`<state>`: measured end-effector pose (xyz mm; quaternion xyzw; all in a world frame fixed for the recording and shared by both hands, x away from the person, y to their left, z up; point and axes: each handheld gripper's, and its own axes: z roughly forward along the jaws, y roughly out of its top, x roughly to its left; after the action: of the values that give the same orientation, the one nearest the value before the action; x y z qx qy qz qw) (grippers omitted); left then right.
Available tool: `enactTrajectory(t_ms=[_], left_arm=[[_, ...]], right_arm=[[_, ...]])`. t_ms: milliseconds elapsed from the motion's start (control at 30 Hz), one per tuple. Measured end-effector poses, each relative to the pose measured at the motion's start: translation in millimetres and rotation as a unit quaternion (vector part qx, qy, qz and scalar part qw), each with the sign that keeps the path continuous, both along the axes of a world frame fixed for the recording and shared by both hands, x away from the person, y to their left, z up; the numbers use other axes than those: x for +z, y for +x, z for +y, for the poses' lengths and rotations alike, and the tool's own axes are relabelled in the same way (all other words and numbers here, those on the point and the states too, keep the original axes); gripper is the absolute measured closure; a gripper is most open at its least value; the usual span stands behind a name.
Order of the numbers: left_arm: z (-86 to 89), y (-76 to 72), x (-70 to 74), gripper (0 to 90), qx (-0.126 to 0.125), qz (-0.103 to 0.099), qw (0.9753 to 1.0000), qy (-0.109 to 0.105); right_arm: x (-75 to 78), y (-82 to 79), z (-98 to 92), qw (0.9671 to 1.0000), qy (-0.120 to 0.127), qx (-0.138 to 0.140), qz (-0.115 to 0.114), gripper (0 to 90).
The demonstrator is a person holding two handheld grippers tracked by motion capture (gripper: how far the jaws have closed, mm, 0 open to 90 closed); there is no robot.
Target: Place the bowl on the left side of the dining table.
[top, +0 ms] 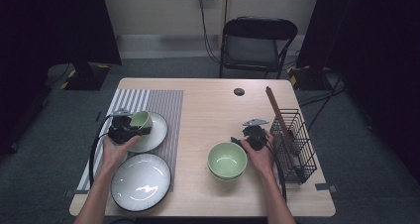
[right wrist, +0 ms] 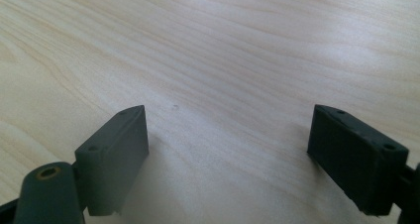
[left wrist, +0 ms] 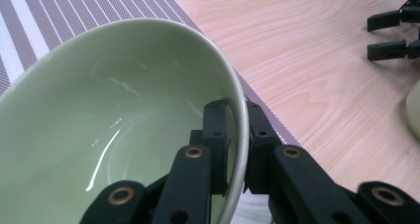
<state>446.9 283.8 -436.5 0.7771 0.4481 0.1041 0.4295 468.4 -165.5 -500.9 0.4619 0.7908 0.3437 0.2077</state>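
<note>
One bowl pinched at its rim

Your left gripper [left wrist: 236, 149] clamps the green bowl [left wrist: 109, 130] by its rim, one jaw inside, one outside, tilted above the white plate [top: 157, 133] on the striped placemat [top: 163, 102]. Your right gripper [right wrist: 228, 154], jaws spread, hovers right of that placemat beside the stacked green bowls [top: 227, 160].

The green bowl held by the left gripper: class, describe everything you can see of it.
The green bowl is small, pale green and glossy, like glazed ceramic, with light streaks on its empty inside. The left gripper clamps its rim, one jaw inside the wall and one outside. In the high view it is tipped on its side, its opening facing away from the gripper, over the small plate on the striped mat. Whether it touches the plate is unclear.
</note>
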Motion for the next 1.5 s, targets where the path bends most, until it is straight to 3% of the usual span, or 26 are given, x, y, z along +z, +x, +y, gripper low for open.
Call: enactTrajectory(t_ms=[267,533,700,933,1267,1400,1500], left_arm=[[-13.7,0.3,-8.1,80.5,-0.014,0.006,0.9993,0.033],[-16.8,0.7,-10.7,79.2,-0.011,0.008,0.9991,0.039],[-22.2,1.5,-13.9,76.3,-0.028,0.013,0.9983,0.049],[-16.8,3.8,-13.5,74.9,-0.03,0.026,0.9989,0.025],[-0.3,-2.6,-7.1,65.7,-0.04,0.042,0.998,0.026],[-5.1,-0.5,-9.3,68.7,-0.05,0.045,0.9971,0.034],[-8.4,1.8,-12.2,74.5,-0.054,0.045,0.9972,0.026]], right_arm=[[0.0,0.0,0.0,1.0,0.0,0.0,0.0,15.1],[0.0,0.0,0.0,1.0,0.0,0.0,0.0,15.1],[0.0,0.0,0.0,1.0,0.0,0.0,0.0,15.1],[0.0,-0.1,0.0,1.0,0.0,0.0,0.0,15.1],[0.0,0.0,0.0,1.0,0.0,0.0,0.0,15.1],[0.0,0.0,0.0,1.0,0.0,0.0,0.0,15.2],[0.0,0.0,0.0,1.0,0.0,0.0,0.0,15.1]])
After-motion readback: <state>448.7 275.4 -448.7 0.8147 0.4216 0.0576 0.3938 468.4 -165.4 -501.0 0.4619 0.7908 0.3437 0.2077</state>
